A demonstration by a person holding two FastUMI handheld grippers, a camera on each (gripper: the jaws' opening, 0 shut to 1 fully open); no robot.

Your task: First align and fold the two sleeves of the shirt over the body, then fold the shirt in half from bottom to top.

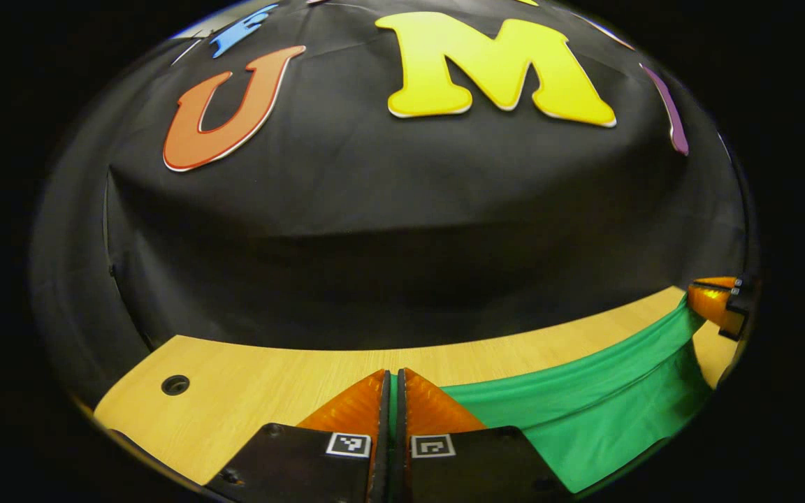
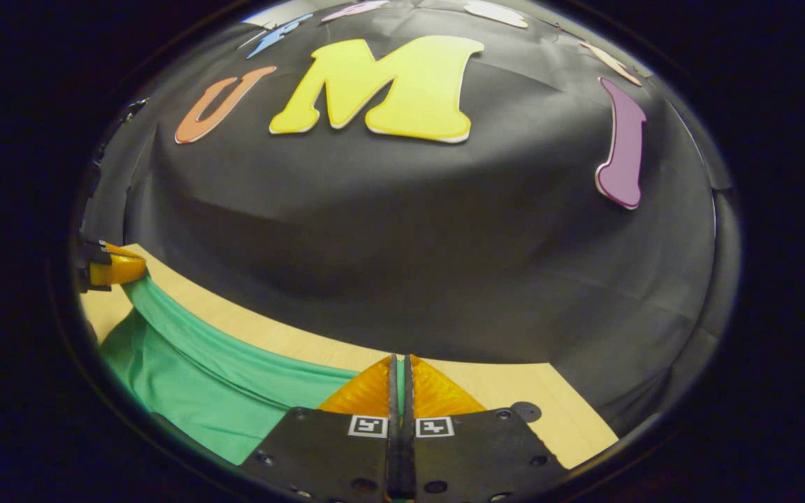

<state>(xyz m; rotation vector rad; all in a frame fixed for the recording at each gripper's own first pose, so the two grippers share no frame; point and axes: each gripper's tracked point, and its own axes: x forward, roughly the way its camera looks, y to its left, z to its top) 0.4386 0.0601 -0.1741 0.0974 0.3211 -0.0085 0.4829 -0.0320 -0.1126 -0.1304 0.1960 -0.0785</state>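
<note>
Now | left gripper [image 1: 395,391] and right gripper [image 2: 400,381] each pinch the green shirt [image 1: 584,412] edge, jaws pressed together | cloth stretched between them above the wooden table [image 1: 235,391] | likely carrying the hem up for the half fold

- Bare table [image 1: 249,391] is left open ahead of both grippers, up to the booth wall [image 1: 402,230].
- The span between them is crossed by the stretched green shirt [image 1: 584,405].
</note>
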